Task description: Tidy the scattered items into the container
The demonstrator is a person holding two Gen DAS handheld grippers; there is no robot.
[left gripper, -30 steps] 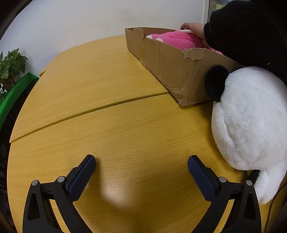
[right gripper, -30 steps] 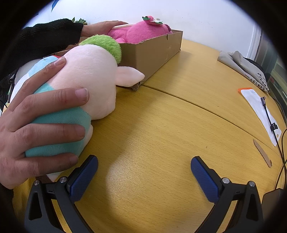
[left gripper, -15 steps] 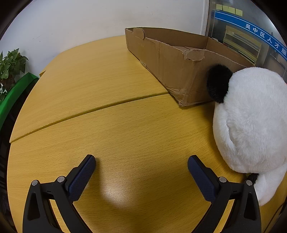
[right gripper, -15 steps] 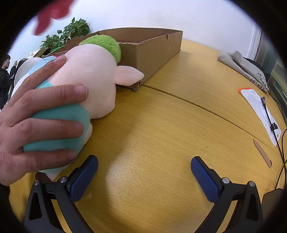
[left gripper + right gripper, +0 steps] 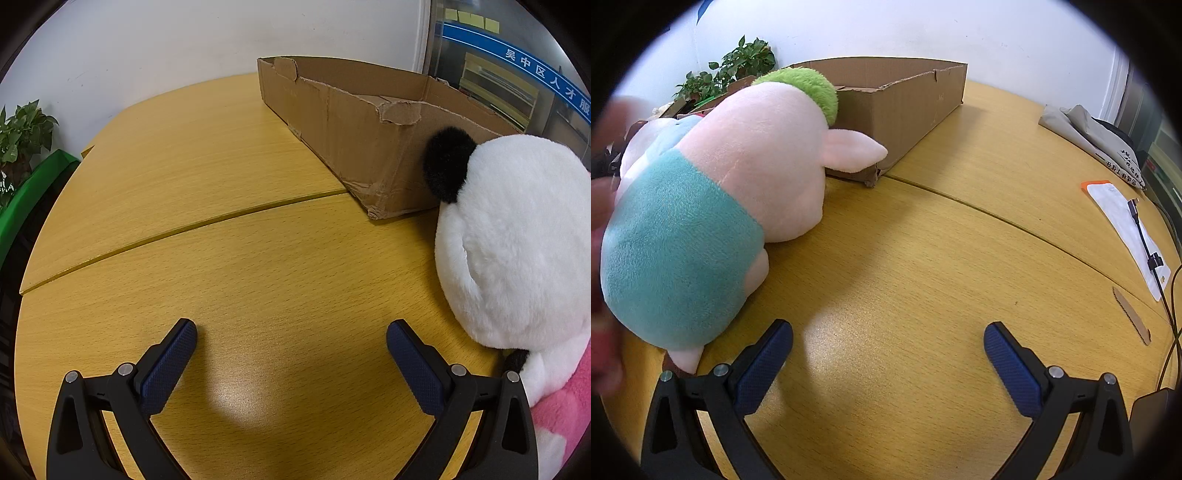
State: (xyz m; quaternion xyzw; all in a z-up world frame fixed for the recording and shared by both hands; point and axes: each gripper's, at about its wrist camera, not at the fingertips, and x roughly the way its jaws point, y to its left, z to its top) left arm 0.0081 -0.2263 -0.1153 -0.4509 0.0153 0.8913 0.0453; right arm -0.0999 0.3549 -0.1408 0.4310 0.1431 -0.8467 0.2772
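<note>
Left wrist view: my left gripper [image 5: 291, 354] hung low over the bare wooden table [image 5: 207, 177] with its jaws spread wide and nothing between them. The cardboard box [image 5: 354, 133] stood ahead and to the right, its near corner torn and crumpled. The panda plush [image 5: 517, 240] lay against the box's near end, just beside my right-hand finger, with a strip of pink plush [image 5: 561, 402] at the frame's lower right edge. Right wrist view: my right gripper [image 5: 888, 354] likewise had its jaws wide apart and empty. The pig plush [image 5: 731, 192], pink with a teal shirt and green cap, lay on the table at the left, its ear touching the box [image 5: 905, 103]; a blurred hand [image 5: 602, 266] showed at the far left edge. I judged all the toys light, soft and compressible, not fragile, the fur somewhat slippery; a deep pinch on a bulky fold of the body, or the pig's narrow waist, should have held better than an ear. Only the left view showed the panda and the pink strip; only the right showed the pig, the papers and cable [image 5: 1137, 229] at far right
</note>
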